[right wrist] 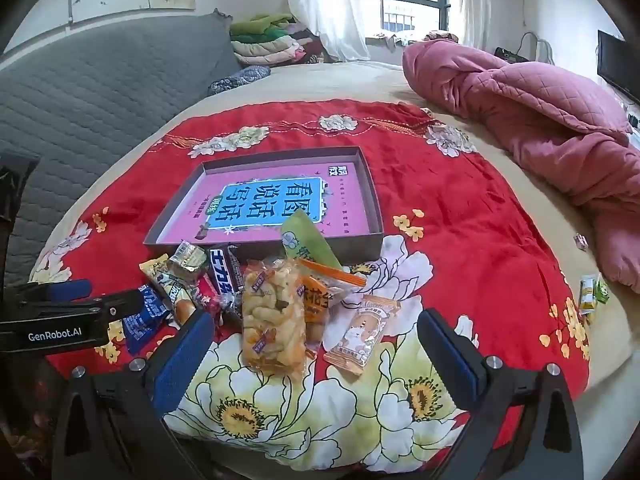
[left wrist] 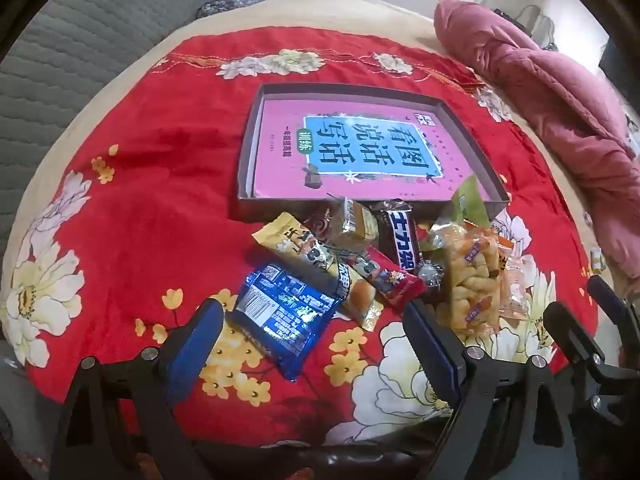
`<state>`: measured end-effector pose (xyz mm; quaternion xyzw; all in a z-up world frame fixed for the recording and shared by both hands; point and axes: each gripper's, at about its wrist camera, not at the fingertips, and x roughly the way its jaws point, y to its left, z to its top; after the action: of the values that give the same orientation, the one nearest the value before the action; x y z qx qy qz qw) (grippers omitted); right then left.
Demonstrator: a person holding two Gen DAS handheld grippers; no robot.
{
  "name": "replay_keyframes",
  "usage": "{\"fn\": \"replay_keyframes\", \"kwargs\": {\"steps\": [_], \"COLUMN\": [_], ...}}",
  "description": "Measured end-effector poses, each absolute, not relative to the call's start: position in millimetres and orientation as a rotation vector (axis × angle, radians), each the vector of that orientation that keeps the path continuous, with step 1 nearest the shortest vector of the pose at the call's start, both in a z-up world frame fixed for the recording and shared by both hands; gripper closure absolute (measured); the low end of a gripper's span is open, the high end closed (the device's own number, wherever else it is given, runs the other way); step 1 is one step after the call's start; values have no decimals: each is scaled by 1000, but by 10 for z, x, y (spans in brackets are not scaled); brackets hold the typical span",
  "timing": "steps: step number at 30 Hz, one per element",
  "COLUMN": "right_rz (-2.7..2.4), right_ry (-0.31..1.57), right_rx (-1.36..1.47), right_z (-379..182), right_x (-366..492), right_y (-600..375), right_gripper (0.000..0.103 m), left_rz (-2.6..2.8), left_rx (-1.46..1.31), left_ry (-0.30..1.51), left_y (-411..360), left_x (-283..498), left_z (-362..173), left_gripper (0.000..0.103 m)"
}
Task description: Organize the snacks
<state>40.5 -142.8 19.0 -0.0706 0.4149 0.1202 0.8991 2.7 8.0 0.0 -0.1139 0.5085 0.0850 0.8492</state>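
A heap of wrapped snacks lies on a red flowered cloth [left wrist: 152, 208], just in front of a shallow grey box [left wrist: 256, 136] with a pink book cover as its floor. My left gripper [left wrist: 316, 330] is open above a blue packet [left wrist: 286, 314], which lies between its fingers, untouched. To its right lie a dark chocolate bar [left wrist: 400, 238] and a clear bag of orange puffs [left wrist: 472, 276]. My right gripper [right wrist: 316, 340] is also open, low over the same bag of puffs [right wrist: 274, 316] and a small peach packet [right wrist: 362, 334]. The grey box [right wrist: 370, 196] holds no snacks.
The cloth covers a bed. A pink quilt [right wrist: 540, 120] is bunched along the right side and a grey padded headboard [right wrist: 100, 80] runs on the left. Two small green and yellow packets [right wrist: 594, 294] lie apart near the cloth's right edge. Folded clothes [right wrist: 268, 40] are stacked at the back.
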Motion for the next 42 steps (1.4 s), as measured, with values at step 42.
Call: {"fn": "replay_keyframes", "kwargs": {"steps": [42], "right_rz": [242], "right_ry": [853], "right_rx": [-151], "right_z": [237], "right_x": [353], "right_y": [-1847], "right_gripper": [1], "left_rz": [204], "left_rx": [-200], "left_ry": [1088], "left_y": [-1], "left_x": [36], "left_z": [-69], "left_gripper": [12]}}
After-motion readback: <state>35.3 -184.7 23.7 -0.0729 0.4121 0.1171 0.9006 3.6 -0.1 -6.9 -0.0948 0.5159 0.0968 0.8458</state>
